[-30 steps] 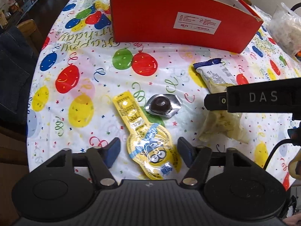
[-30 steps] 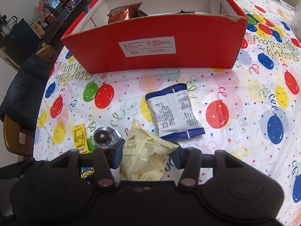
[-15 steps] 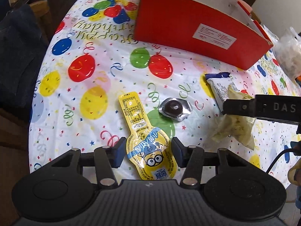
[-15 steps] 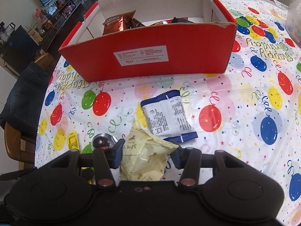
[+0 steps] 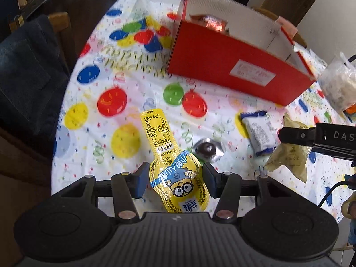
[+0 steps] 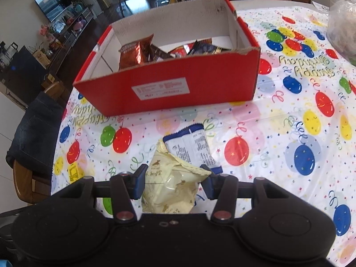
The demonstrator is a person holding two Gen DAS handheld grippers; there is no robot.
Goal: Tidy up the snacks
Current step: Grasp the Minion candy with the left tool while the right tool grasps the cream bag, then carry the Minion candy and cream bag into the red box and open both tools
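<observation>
My left gripper is shut on a yellow Minion pouch and holds it above the table. My right gripper is shut on a cream snack bag, also lifted; it shows in the left wrist view too. The red cardboard box stands beyond, open on top, with several snack packets inside. A white-and-blue packet and a foil-wrapped chocolate lie on the balloon tablecloth.
A clear plastic bag sits at the table's right. A chair with dark cloth stands at the left table edge. The right gripper's arm reaches in from the right.
Both grippers have risen with their snacks, so the box interior now shows. The left gripper closed on the Minion pouch and lifted it off the cloth.
</observation>
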